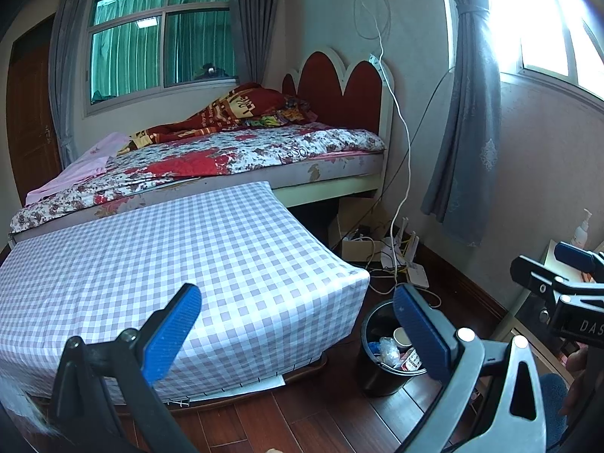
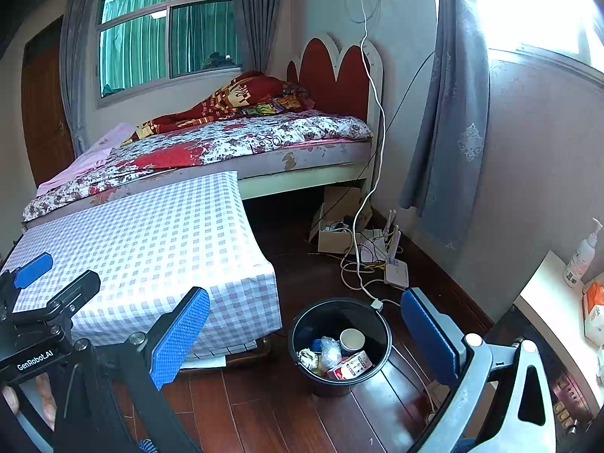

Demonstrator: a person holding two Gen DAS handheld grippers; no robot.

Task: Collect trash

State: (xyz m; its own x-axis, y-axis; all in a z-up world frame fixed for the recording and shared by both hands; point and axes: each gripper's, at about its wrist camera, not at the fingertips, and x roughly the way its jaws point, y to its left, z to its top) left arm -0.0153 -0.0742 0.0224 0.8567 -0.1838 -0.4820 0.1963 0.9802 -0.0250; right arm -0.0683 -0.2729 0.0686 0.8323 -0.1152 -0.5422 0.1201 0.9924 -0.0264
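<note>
While both stood wide and empty | left gripper (image 1: pixel 294 324), right gripper (image 2: pixel 305 324) | bin (image 2: pixel 302 324) held trash | best: scan checked table (image 2: pixel 151 234) first

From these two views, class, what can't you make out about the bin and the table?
- Bin bottom: in the right wrist view, hidden under the cup, carton and wrappers.
- Bin's right side: in the left wrist view, covered by the left gripper finger.
- Carton print: too small to read in either view.
- Table underside: hidden by the checked cloth in both views.
</note>
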